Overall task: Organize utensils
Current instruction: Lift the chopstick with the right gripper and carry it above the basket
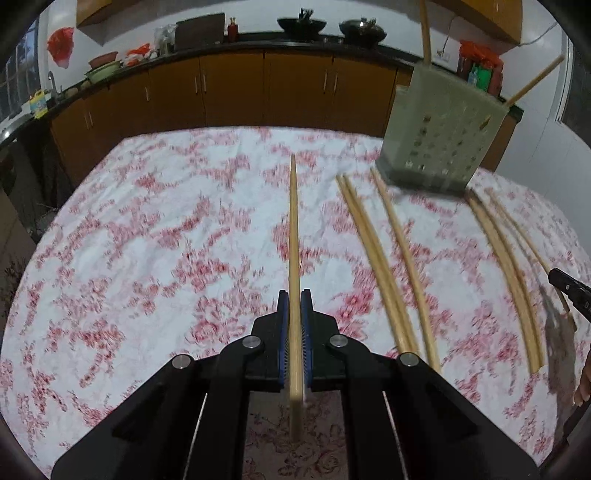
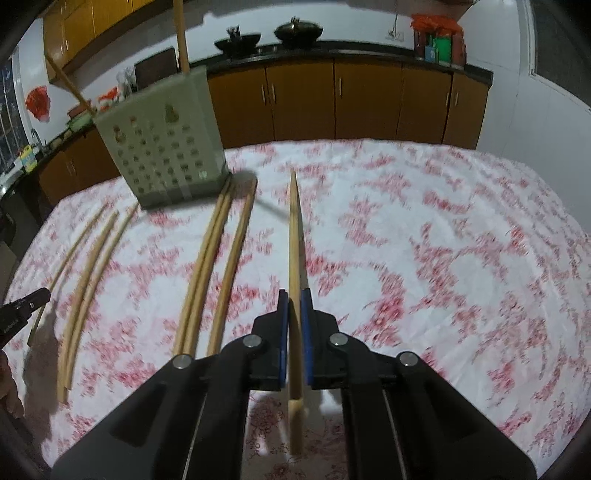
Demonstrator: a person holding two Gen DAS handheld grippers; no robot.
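The left gripper (image 1: 294, 295) is closed on a chopstick (image 1: 293, 236) that runs up the middle of its view. The right gripper (image 2: 294, 295) likewise clamps a second chopstick (image 2: 294, 240), centre frame. The holder (image 1: 439, 136), a pale perforated box, stands on the floral cloth (image 1: 147, 240) at upper right in the left view and upper left in the right view; two chopsticks (image 1: 424, 33) stick out of its top. Six loose chopsticks (image 1: 373, 251) lie on the cloth in front of it, in two groups of three.

Matt wooden chopsticks (image 1: 380, 258); creased floral cloth (image 1: 166, 221); perforated plastic holder (image 1: 443, 122)
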